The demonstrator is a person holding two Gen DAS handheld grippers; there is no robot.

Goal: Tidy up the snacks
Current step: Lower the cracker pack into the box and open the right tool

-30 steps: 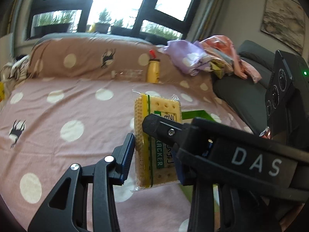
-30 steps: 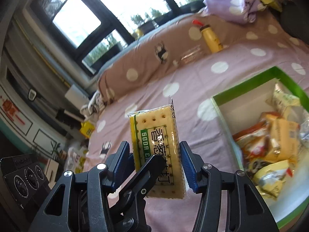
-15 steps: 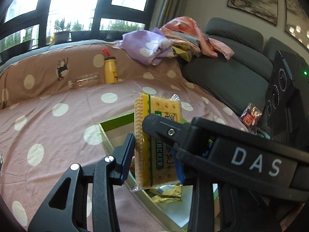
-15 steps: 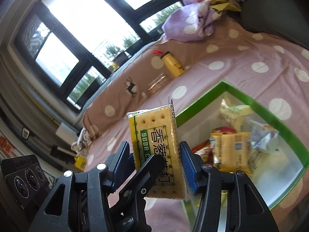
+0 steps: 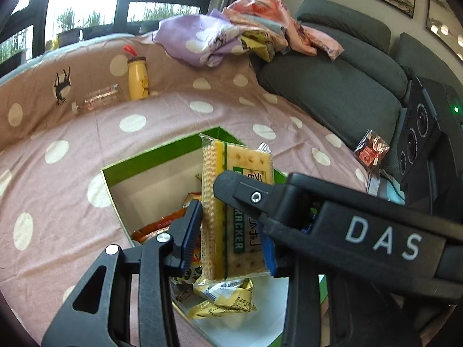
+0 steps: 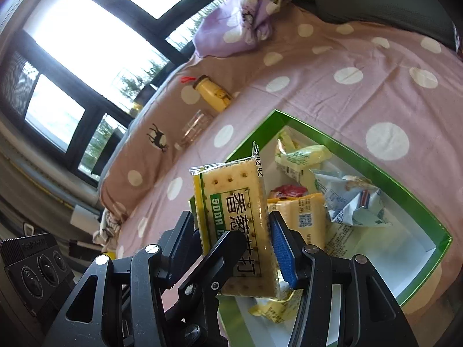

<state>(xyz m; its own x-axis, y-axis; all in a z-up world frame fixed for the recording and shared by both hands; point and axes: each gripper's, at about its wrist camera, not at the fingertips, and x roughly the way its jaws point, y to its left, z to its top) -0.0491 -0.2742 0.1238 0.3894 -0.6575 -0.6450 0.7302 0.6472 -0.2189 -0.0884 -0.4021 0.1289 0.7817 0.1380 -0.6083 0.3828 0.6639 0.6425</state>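
Note:
A soda cracker pack (image 5: 237, 167), yellow and green, stands upright between both grippers. My left gripper (image 5: 228, 240) is shut on its thin sides, and the right gripper's black finger crosses in front. In the right wrist view the same cracker pack (image 6: 231, 190) is clamped across its width by my right gripper (image 6: 234, 245), whose blue pads (image 6: 282, 251) press on its edges. The pack hangs above a green-rimmed white box (image 5: 162, 156), also seen as the box (image 6: 361, 156), which holds several snack bags, among them a yellow one (image 5: 222, 297) and a crumpled blue-white one (image 6: 350, 202).
The box lies on a pink polka-dot sheet (image 5: 72, 150). A yellow bottle (image 5: 138, 78) and a clear bottle lying on its side (image 5: 95, 98) sit at the far edge. Crumpled clothes (image 5: 231, 37) top a grey sofa (image 5: 332, 86). A small red packet (image 5: 371, 150) rests beside it.
Both grippers have carried the cracker pack sideways from over the bare sheet to above the open box. Their hold on the pack is unchanged.

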